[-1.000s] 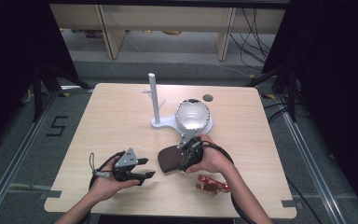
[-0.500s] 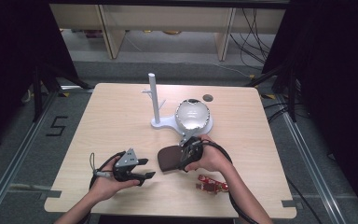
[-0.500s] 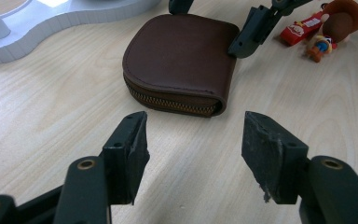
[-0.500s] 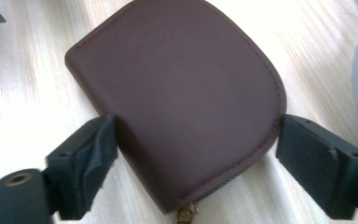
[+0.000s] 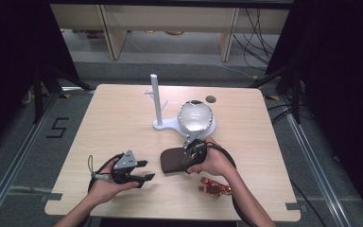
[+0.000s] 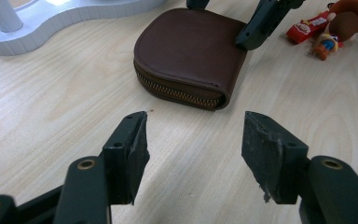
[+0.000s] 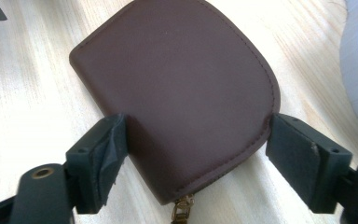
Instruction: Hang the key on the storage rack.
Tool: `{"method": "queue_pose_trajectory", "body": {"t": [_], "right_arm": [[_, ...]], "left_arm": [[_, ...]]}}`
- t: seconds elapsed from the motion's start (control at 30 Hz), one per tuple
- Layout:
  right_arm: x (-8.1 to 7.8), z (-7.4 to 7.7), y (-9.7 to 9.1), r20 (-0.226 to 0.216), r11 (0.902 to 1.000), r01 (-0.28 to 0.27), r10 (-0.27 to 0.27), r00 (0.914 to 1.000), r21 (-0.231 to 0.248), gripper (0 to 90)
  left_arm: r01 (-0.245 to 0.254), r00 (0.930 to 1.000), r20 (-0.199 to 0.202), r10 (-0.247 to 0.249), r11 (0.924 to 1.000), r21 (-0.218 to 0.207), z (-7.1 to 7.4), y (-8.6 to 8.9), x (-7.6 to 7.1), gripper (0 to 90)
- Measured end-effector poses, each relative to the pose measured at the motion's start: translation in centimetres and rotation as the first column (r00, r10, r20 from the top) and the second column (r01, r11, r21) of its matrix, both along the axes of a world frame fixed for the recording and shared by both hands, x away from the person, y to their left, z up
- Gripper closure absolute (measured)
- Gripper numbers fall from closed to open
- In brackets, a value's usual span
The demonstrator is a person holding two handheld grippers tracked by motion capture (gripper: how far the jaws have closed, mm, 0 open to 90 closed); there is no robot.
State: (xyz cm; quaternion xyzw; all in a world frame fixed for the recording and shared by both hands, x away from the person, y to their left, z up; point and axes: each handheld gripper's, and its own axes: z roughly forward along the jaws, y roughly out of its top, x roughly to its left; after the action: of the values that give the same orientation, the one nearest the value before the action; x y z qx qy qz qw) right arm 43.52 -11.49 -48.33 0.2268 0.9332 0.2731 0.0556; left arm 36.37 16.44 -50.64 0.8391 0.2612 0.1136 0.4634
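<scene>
Right hand-held gripper point(image 7: 196, 158) closing, jaws astride brown pouch point(image 7: 177, 93) edges, not yet pinching

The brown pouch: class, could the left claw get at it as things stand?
Probably yes. The left claw stands open facing the brown pouch, with bare table between them; the right claw straddles its far end.

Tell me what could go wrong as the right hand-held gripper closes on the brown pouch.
1. The right hand-held gripper, jaws just closing, straddles the brown pouch at its narrow zipper end; it may slip out.
2. The pouch could slide toward the white stand base close behind it.
</scene>
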Motion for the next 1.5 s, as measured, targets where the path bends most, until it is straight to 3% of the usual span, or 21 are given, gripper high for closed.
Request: {"method": "queue_pose_trajectory", "body": {"t": [0.1,0.13,0.17,0.2,0.23,0.3,0.47,0.57,0.6,0.73,0.83,0.9,0.93,0.97,1.0,1.03,1.07,1.23,1.4,1.47,1.5], "right_arm": [[-0.2,0.4,-0.2,-0.007,0.9999,0.016,-0.016,0.9998,0.003,33.0],[-0.2,1.0,-0.4,0.027,0.9975,0.068,-0.068,0.9973,0.021,90.0],[0.2,1.9,-1.1,0.089,0.9879,0.132,-0.139,0.9862,0.082,90.0],[0.3,2.3,-1.5,0.083,0.9919,0.125,-0.126,0.9885,0.027,86.5],[0.5,2.2,-1.7,0.010,0.9972,0.068,-0.068,0.9976,-0.030,81.7],[0.3,1.5,-1.6,0.001,0.9969,0.077,-0.077,0.9970,-0.015,73.0],[0.2,1.0,-1.0,-0.110,0.9798,0.188,-0.180,0.9774,0.068,55.7],[0.5,1.2,0.0,-0.184,0.9798,0.180,-0.162,0.9696,0.088,45.7],[0.6,1.2,0.2,-0.179,0.9829,0.162,-0.144,0.9733,0.088,44.3],[1.2,1.0,1.2,-0.239,0.9804,0.170,-0.143,0.9606,0.099,39.2],[2.0,0.0,1.9,-0.346,0.9788,0.189,-0.151,0.9262,0.079,35.2],[2.2,-0.1,1.9,-0.366,0.9790,0.189,-0.148,0.9187,0.077,35.9],[2.4,-0.2,1.9,-0.391,0.9774,0.197,-0.153,0.9076,0.076,38.0],[2.6,-0.3,1.7,-0.406,0.9766,0.202,-0.156,0.9006,0.073,42.6],[2.7,-0.4,1.6,-0.453,0.9750,0.207,-0.150,0.8789,0.080,45.4],[2.9,-0.7,1.4,-0.464,0.9772,0.190,-0.125,0.8769,0.095,46.2],[2.8,-0.6,1.3,-0.480,0.9732,0.213,-0.146,0.8648,0.087,47.1],[2.8,0.1,1.2,-0.434,0.9771,0.199,-0.148,0.8889,0.075,63.5],[2.1,0.6,1.2,-0.410,0.9819,0.178,-0.135,0.9020,0.067,69.8],[1.7,0.9,1.2,-0.382,0.9853,0.159,-0.124,0.9159,0.062,74.1],[1.6,1.1,1.1,-0.346,0.9875,0.143,-0.113,0.9316,0.065,75.0]], "left_arm": [[-0.002,1.0000,-0.003,0.002,1.0000,0.002,0.0,0.0,0.0,40.0],[-0.004,1.0000,-0.008,0.004,0.9999,0.010,0.1,0.1,0.0,40.0],[0.000,0.9999,-0.010,0.000,1.0000,0.008,0.1,0.1,0.0,40.0],[0.000,0.9999,-0.010,0.000,1.0000,0.002,0.0,0.0,0.0,40.0],[0.004,1.0000,-0.009,-0.004,1.0000,0.003,0.0,0.0,0.0,40.1],[-0.002,1.0000,-0.004,0.002,1.0000,-0.002,0.0,0.0,0.0,40.0],[-0.001,1.0000,-0.003,0.001,0.9999,-0.011,0.1,0.0,-0.1,40.3],[0.004,1.0000,-0.006,-0.004,0.9999,-0.011,0.4,0.0,-0.2,41.1],[0.010,0.9999,-0.006,-0.010,0.9999,-0.009,0.4,0.0,-0.1,41.2],[-0.002,1.0000,-0.001,0.002,1.0000,-0.008,0.4,-0.1,-0.2,41.2],[0.006,0.9999,-0.012,-0.007,1.0000,-0.006,0.3,0.1,-0.2,41.1],[0.001,1.0000,-0.009,-0.001,1.0000,-0.010,0.2,0.1,-0.2,41.1],[0.008,0.9999,-0.006,-0.008,0.9998,0.016,0.3,0.4,-0.1,41.1],[-0.001,1.0000,-0.010,0.001,0.9999,-0.014,0.3,0.2,-0.1,41.2],[0.002,1.0000,-0.008,-0.002,1.0000,-0.005,0.3,0.3,-0.1,41.2],[0.002,1.0000,-0.007,-0.002,1.0000,-0.007,0.3,0.3,-0.1,41.2],[0.001,1.0000,-0.008,-0.001,1.0000,-0.007,0.3,0.3,-0.1,41.1],[-0.005,1.0000,-0.005,0.005,0.9999,-0.013,0.3,0.2,-0.1,41.1],[0.002,1.0000,-0.005,-0.002,1.0000,-0.008,0.4,0.3,0.0,41.0],[0.001,1.0000,-0.005,-0.001,1.0000,-0.003,0.5,0.3,0.0,41.0],[-0.008,1.0000,-0.004,0.008,0.9999,0.007,0.6,0.4,-0.1,41.0]]}}
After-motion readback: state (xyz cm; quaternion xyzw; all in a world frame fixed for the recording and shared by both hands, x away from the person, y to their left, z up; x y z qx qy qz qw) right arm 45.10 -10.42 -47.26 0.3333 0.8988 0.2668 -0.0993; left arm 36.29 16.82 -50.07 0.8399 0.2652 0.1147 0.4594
